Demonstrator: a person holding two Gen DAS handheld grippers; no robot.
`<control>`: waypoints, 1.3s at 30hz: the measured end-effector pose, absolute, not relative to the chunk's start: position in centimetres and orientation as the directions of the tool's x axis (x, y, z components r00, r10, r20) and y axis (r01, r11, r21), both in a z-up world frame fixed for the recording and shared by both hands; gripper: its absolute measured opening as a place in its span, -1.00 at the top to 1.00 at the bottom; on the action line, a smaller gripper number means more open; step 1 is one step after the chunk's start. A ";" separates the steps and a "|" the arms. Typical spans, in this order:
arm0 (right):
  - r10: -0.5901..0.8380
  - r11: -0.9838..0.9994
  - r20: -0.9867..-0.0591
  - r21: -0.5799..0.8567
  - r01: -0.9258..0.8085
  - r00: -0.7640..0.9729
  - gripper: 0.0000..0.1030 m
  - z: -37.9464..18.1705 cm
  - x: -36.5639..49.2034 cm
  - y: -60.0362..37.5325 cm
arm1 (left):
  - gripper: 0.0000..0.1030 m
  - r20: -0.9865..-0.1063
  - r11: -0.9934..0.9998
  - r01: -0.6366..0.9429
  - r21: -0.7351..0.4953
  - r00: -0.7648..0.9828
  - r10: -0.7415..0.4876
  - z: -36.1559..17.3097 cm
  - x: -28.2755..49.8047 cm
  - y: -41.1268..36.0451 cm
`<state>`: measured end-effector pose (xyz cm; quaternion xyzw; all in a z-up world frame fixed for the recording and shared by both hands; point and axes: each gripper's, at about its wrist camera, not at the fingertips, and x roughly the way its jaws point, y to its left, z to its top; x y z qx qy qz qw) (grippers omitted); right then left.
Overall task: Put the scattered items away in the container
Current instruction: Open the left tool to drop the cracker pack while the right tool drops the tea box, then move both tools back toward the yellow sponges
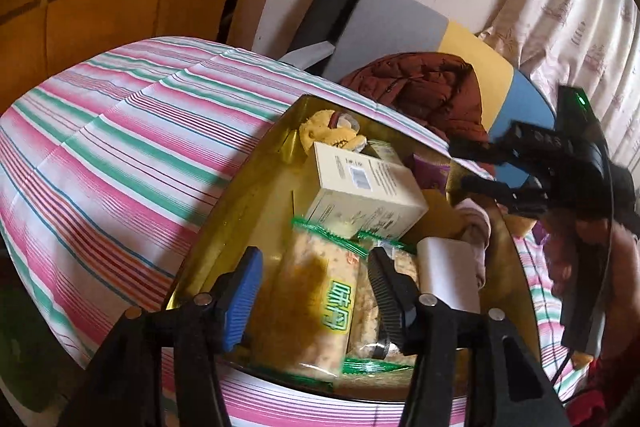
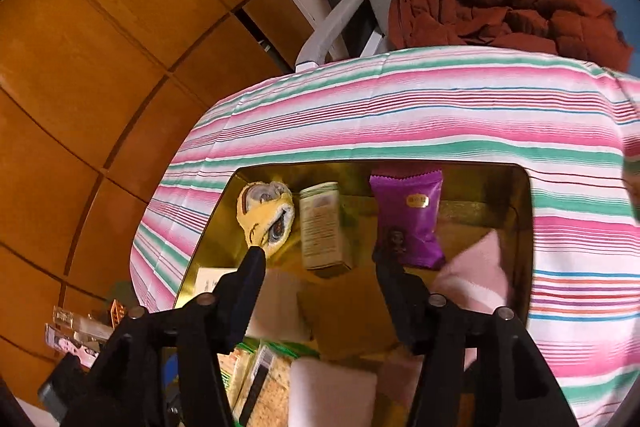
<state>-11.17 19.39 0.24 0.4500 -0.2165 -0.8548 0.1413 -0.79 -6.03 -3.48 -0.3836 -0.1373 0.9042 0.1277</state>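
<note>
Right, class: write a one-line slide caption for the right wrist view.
Right gripper hangs open over a gold tin holding a purple snack packet, yellow plush and small box.

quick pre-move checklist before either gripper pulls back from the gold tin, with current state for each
1. Left gripper jaws apart: ok. They straddle the green-edged snack pack; whether the pads touch it, cannot tell.
2. Right gripper empty: ok, jaws open and nothing between them.
3. Purple packet inside the gold tin: ok, leaning on the far wall.
4. Yellow plush toy and white carton inside: ok.
5. Nothing overhanging the rim: cannot tell, the near side is hidden by the grippers.
6. Striped cloth beyond the tin free of items: ok in what shows.
</note>
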 end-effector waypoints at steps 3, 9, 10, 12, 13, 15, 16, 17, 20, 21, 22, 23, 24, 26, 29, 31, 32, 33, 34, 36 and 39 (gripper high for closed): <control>-0.442 -0.862 -0.693 0.504 0.055 -0.570 -0.24 0.9 -9.9 20.3 | -0.11 -0.636 -0.930 -0.120 -0.347 -0.699 0.328 -2.7 -0.3 -5.8; -0.441 -0.858 -0.667 0.509 0.066 -0.601 -0.34 2.3 -6.7 22.1 | -0.12 -0.607 -0.931 -0.149 -0.334 -0.722 0.333 -1.1 0.5 -4.0; -0.438 -0.860 -0.664 0.505 0.068 -0.606 -0.38 2.5 -6.0 22.4 | -0.12 -0.601 -0.926 -0.169 -0.338 -0.718 0.350 -0.9 0.7 -3.3; -0.423 -0.868 -0.662 0.492 0.066 -0.619 -0.42 3.0 -4.9 23.0 | -0.12 -0.599 -0.924 -0.197 -0.328 -0.713 0.365 -0.5 0.9 -2.2; -0.413 -0.872 -0.659 0.484 0.066 -0.629 -0.43 3.2 -4.2 23.4 | -0.12 -0.597 -0.920 -0.224 -0.320 -0.706 0.380 -0.3 1.1 -1.3; -0.397 -0.879 -0.657 0.472 0.060 -0.641 -0.47 3.6 -2.9 24.4 | -0.13 -0.600 -0.915 -0.262 -0.306 -0.694 0.399 -0.1 1.3 0.1; -0.384 -0.885 -0.659 0.463 0.053 -0.647 -0.52 3.7 -2.2 25.0 | -0.13 -0.602 -0.910 -0.287 -0.300 -0.683 0.414 -0.1 1.5 1.0; -0.371 -0.890 -0.662 0.455 0.044 -0.652 -0.55 3.8 -1.5 25.6 | -0.13 -0.601 -0.903 -0.307 -0.300 -0.674 0.429 0.1 1.7 1.9; -0.330 -0.903 -0.676 0.430 0.010 -0.659 -0.55 3.8 0.4 27.8 | -0.13 -0.599 -0.883 -0.360 -0.301 -0.649 0.469 0.3 2.2 4.2; -0.312 -0.908 -0.684 0.420 -0.006 -0.659 -0.55 3.7 1.1 28.6 | -0.13 -0.597 -0.874 -0.381 -0.302 -0.639 0.485 0.4 2.4 4.9; -0.289 -0.913 -0.693 0.407 -0.027 -0.661 -0.55 3.6 1.7 29.5 | -0.13 -0.597 -0.868 -0.396 -0.300 -0.632 0.495 0.5 2.5 5.5; -0.266 -0.917 -0.701 0.396 -0.051 -0.662 -0.55 3.5 2.4 30.5 | -0.13 -0.599 -0.858 -0.421 -0.293 -0.619 0.508 0.6 2.8 6.5; -0.251 -0.918 -0.705 0.392 -0.069 -0.663 -0.55 3.4 2.9 31.3 | -0.13 -0.599 -0.851 -0.438 -0.291 -0.610 0.519 0.7 3.0 7.3; -0.210 -0.912 -0.714 0.389 -0.130 -0.667 -0.55 3.2 4.5 33.8 | -0.13 -0.602 -0.831 -0.475 -0.289 -0.584 0.544 0.7 3.5 9.0; -0.159 -0.895 -0.719 0.394 -0.209 -0.676 -0.55 2.9 6.9 37.3 | -0.13 -0.606 -0.801 -0.527 -0.284 -0.549 0.576 0.7 4.4 11.5; -0.122 -0.883 -0.719 0.394 -0.257 -0.684 -0.55 3.0 8.5 39.5 | -0.13 -0.609 -0.781 -0.560 -0.277 -0.526 0.594 0.7 5.0 13.2; -0.109 -0.878 -0.718 0.394 -0.272 -0.688 -0.55 3.1 9.1 40.3 | -0.13 -0.611 -0.768 -0.579 -0.275 -0.511 0.605 0.7 5.3 14.1; -0.082 -0.868 -0.715 0.394 -0.303 -0.694 -0.55 3.1 10.4 41.8 | -0.13 -0.613 -0.758 -0.592 -0.274 -0.500 0.612 0.6 5.6 14.8; -0.060 -0.860 -0.714 0.392 -0.326 -0.698 -0.58 3.2 11.2 42.9 | -0.13 -0.620 -0.741 -0.616 -0.267 -0.479 0.621 0.5 5.9 16.1; -0.012 -0.845 -0.711 0.383 -0.373 -0.703 -0.67 3.4 12.7 44.8 | -0.14 -0.633 -0.709 -0.657 -0.257 -0.440 0.637 0.3 6.7 18.2; 0.068 -0.799 -0.716 0.378 -0.468 -0.695 -0.75 3.3 15.0 48.3 | -0.32 -0.647 -0.649 -0.713 -0.266 -0.367 0.668 0.0 7.7 21.5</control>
